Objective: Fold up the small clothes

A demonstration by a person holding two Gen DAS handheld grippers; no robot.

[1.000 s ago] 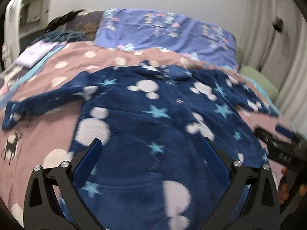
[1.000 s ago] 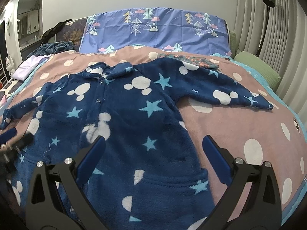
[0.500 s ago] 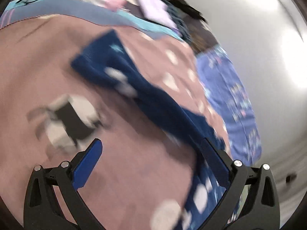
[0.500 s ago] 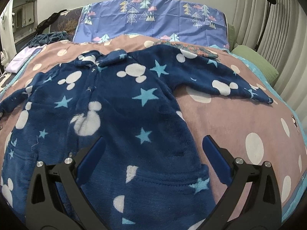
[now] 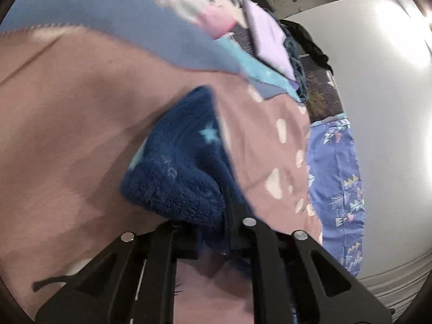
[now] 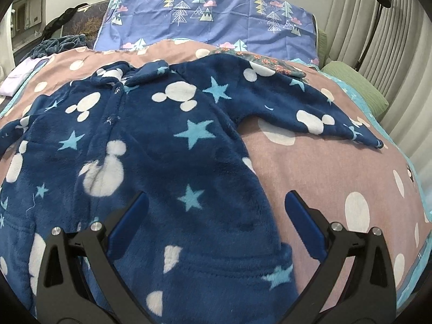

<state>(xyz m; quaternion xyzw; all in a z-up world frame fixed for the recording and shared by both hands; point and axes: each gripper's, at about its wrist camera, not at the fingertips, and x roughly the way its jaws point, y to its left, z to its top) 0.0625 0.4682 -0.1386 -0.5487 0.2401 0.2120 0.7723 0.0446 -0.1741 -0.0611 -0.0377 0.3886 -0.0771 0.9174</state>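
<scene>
Left wrist view: the left claw (image 5: 216, 213) is pinched tight on the cuff end of the navy fleece sleeve (image 5: 183, 167), which bunches at 6 o'clock, probably gripped there so the sleeve can be drawn inward for a fold. The dusty-pink spotted bedspread (image 5: 67, 113) fills 9 o'clock; a folded lilac cloth (image 5: 270, 40) lies at 1 o'clock.

Right wrist view: the right claw (image 6: 213, 224) is spread wide, gripping nothing, poised over the navy fleece star-and-mouse-print pyjama top (image 6: 167, 145), spread flat across the bed's centre. Blue tree-print pillows (image 6: 216, 19) sit at 12 o'clock, pale curtains (image 6: 405, 67) at 2 o'clock.
</scene>
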